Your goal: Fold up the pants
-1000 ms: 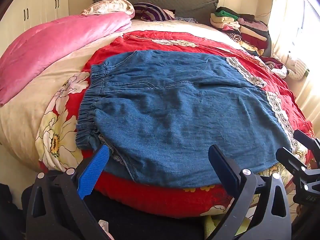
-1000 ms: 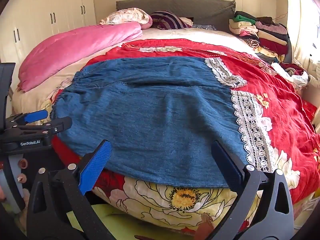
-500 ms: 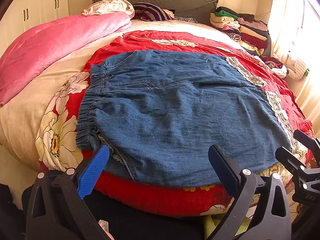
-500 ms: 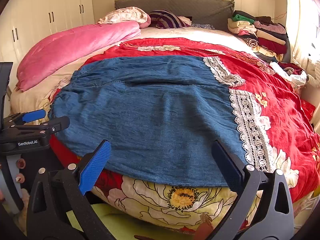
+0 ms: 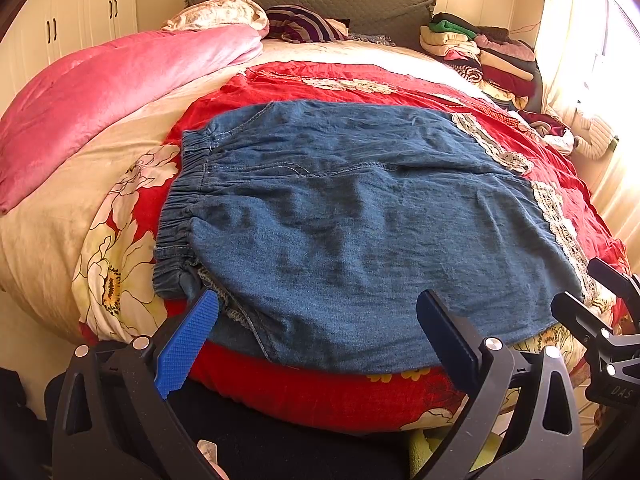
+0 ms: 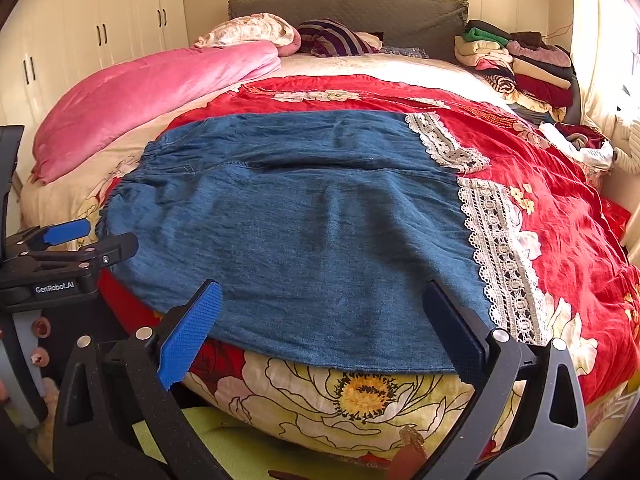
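Blue denim pants (image 5: 340, 220) lie flat across the near end of the bed, elastic waistband to the left, white lace cuffs (image 6: 496, 248) to the right. My left gripper (image 5: 320, 328) is open and empty, hovering at the near hem close to the waistband end. My right gripper (image 6: 324, 320) is open and empty, hovering at the near hem close to the lace cuff. Each gripper shows at the edge of the other's view: the right one (image 5: 600, 312) and the left one (image 6: 76, 244).
The pants rest on a red floral bedspread (image 6: 560, 208). A pink quilt (image 5: 100, 92) lies at the left, pillows (image 5: 224, 16) by the grey headboard, a stack of folded clothes (image 5: 480, 52) at the far right. White wardrobe doors (image 6: 92, 36) stand at the left.
Both grippers have shifted very slightly; the pants lie as before. Jaws stay open.
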Motion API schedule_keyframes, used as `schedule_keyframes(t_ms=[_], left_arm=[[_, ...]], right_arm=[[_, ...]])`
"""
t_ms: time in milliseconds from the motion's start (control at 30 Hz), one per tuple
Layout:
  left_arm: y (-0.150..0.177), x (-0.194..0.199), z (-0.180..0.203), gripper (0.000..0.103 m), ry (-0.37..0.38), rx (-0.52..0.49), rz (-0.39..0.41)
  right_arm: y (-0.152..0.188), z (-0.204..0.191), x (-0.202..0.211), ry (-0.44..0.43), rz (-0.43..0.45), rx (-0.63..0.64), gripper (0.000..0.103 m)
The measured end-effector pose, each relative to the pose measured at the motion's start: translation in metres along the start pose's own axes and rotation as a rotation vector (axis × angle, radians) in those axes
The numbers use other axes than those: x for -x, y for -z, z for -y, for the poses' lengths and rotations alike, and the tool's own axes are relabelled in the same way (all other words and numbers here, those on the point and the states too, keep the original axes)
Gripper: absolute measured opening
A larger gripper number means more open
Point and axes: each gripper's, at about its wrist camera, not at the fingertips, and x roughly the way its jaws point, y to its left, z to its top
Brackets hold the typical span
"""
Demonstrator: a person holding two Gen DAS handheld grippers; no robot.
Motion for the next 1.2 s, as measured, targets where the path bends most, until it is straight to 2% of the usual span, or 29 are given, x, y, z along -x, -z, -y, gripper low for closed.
schedule_keyframes(t_ms=[1200], left_arm=[[-0.0033,-0.0031,-0.0051,0.099,-0.021,0.005,0.007]], right_arm=[[-0.0085,-0.0051,-0.0092,-0.015,-0.005,0.017,0.095]])
